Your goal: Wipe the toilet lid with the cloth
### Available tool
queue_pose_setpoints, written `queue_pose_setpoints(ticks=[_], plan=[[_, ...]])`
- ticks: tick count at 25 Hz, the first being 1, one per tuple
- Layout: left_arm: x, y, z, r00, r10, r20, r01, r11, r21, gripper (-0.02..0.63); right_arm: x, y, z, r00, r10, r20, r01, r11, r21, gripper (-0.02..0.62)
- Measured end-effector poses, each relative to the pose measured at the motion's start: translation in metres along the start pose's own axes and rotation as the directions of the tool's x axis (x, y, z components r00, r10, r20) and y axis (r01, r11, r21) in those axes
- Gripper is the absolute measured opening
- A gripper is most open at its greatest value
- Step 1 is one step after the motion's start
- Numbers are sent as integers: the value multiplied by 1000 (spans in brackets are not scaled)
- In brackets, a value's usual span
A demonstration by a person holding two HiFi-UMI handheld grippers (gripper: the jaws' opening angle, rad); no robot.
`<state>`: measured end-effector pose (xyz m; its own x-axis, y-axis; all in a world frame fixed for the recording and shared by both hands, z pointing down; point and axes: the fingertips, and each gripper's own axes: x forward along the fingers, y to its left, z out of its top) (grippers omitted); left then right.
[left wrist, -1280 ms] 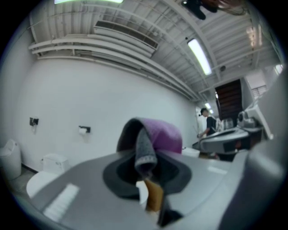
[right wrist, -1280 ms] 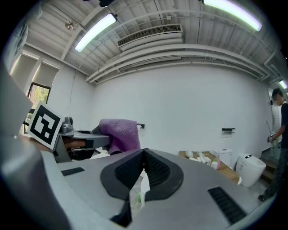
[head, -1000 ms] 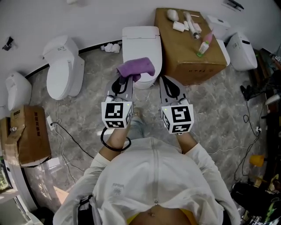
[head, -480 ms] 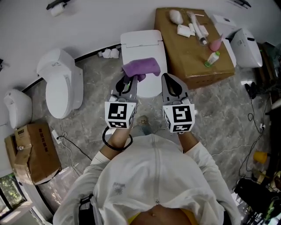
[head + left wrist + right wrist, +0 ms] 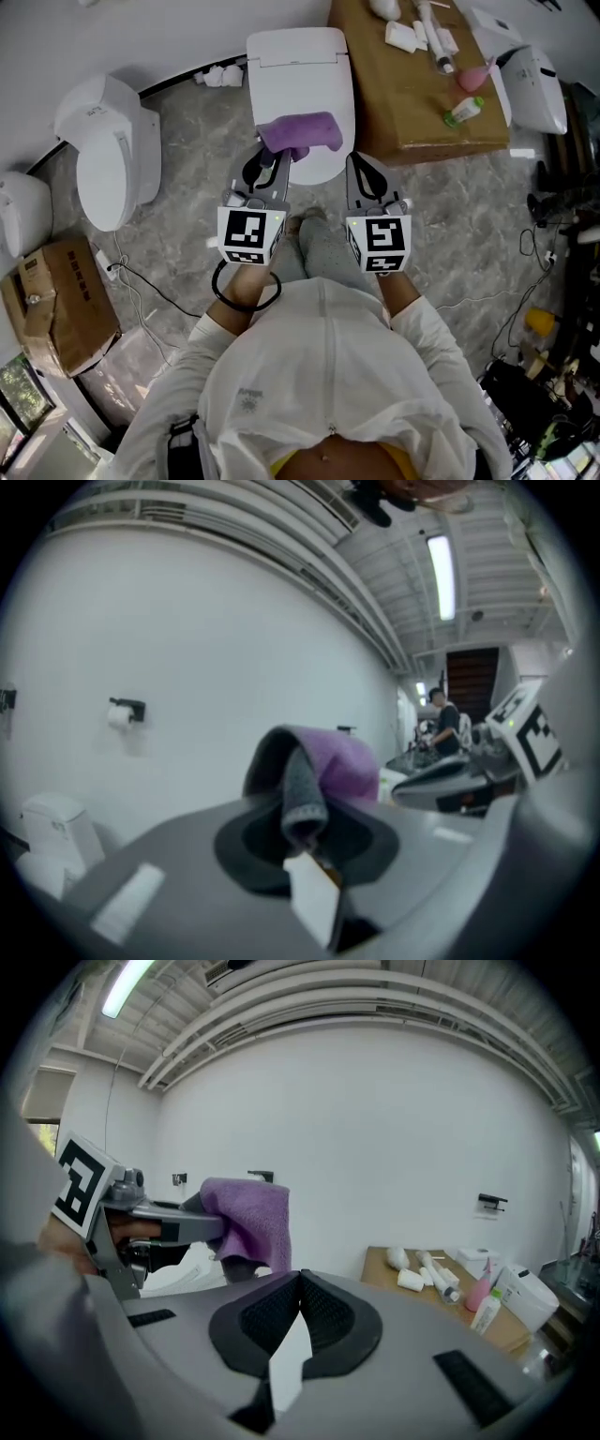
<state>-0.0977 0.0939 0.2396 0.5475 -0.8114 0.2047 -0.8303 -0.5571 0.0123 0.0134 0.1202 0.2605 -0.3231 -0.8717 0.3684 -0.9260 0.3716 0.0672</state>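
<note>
The purple cloth (image 5: 302, 134), bunched up with a grey fold hanging at the pinch, is clamped in the left gripper (image 5: 267, 161) over the front of the white toilet lid (image 5: 300, 75). It may be touching, though that is hard to say. The right gripper (image 5: 356, 164) is closed and empty just beside it. Since a second ago, both grippers have come in closer to the lid.
</note>
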Motion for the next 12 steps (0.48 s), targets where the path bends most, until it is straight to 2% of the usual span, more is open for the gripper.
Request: queue_pose_setpoints(ticks=[6, 12], plan=[[29, -3, -46, 999, -23, -32, 23, 1000, -5, 51, 35, -14, -82, 993, 23, -117, -21, 1000, 22, 15], [55, -3, -105, 998, -21, -58, 19, 999, -33, 51, 60, -18, -176, 974, 69, -218, -59, 997, 54, 17]])
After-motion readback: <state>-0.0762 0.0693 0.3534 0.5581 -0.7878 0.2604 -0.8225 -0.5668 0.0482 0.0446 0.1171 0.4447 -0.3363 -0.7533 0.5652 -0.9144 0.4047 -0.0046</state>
